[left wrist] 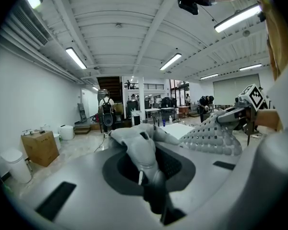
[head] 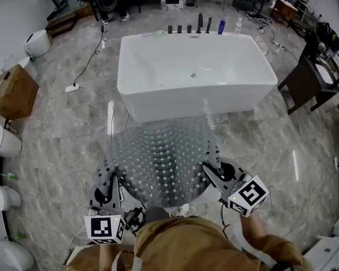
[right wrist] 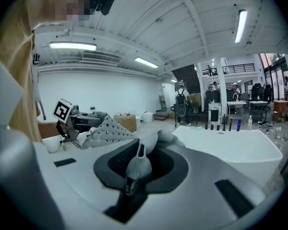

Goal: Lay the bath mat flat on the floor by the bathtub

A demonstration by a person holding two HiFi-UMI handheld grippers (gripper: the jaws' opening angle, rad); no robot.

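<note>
The grey studded bath mat [head: 161,162] is held up in the air between my two grippers, its far edge reaching toward the white bathtub [head: 192,72]. My left gripper [head: 105,174] is shut on the mat's left near corner, and bunched grey mat [left wrist: 141,150] fills its jaws. My right gripper [head: 213,171] is shut on the right near corner, where a fold of mat [right wrist: 138,163] stands pinched between the jaws. The bathtub [right wrist: 230,145] lies just ahead in the right gripper view. The floor under the mat is hidden.
Bottles and black fittings [head: 200,26] line the tub's far rim. A cardboard box [head: 14,92] and white fixtures [head: 3,143] stand at the left. A dark wooden cabinet [head: 305,86] stands right of the tub. A power strip with its cable [head: 73,87] lies on the marble floor.
</note>
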